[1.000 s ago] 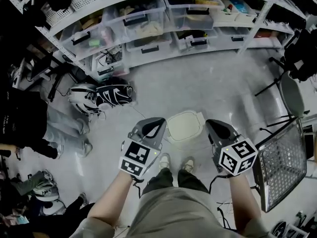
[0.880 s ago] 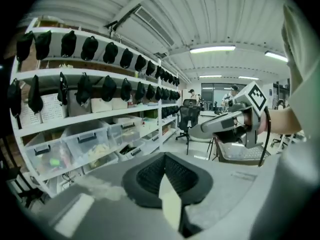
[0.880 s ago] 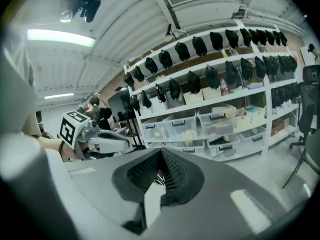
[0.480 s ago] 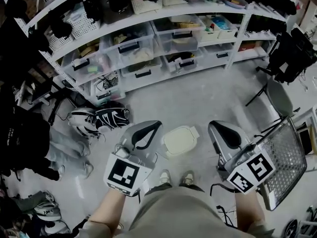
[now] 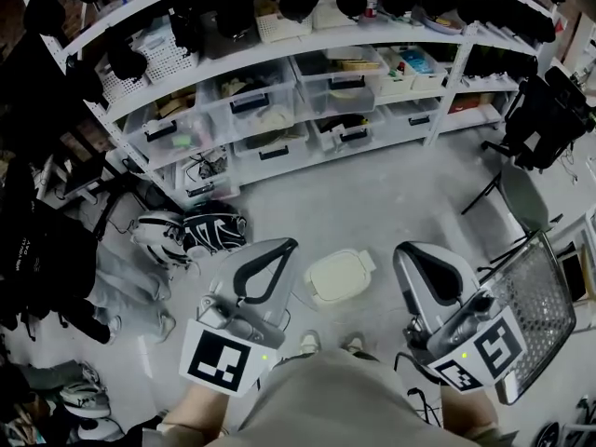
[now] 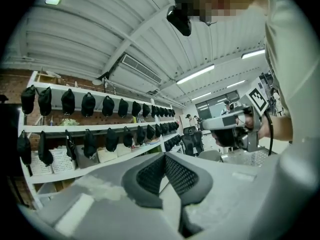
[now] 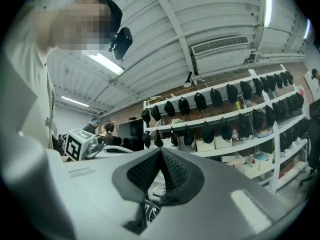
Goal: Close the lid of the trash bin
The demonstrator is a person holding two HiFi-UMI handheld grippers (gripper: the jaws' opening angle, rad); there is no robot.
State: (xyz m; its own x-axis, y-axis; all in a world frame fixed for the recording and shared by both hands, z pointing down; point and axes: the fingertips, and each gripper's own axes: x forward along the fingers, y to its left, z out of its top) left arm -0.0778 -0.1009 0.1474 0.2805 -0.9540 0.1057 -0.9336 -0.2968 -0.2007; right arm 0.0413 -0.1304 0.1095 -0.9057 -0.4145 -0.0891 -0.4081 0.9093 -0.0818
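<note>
Pulled back and tipped upward over the last second, away from the trash bin [image 5: 341, 277]. Holds the left gripper [image 5: 284, 248] and right gripper [image 5: 408, 252] on either side of it and well above, touching nothing. Shows both pairs of jaws pressed shut, pads meeting, nothing between: a stance for pushing, not grasping. Leaves the bin on the floor just ahead of the shoes [image 5: 307, 343], cream lid lying flat, apparently already down. Reads as a withdrawal.

Trash bin lid [image 5: 340, 276]: cream.
Left gripper [image 5: 285, 247]: grey; cube [image 5: 223, 362] with black-and-white squares.
Right gripper [image 5: 404, 250]: grey; same black-and-white cube [image 5: 484, 352].
Caps [image 7: 216, 98]: black.
Shelves [image 5: 279, 45]: white.
Floor [image 5: 372, 203]: pale grey.
</note>
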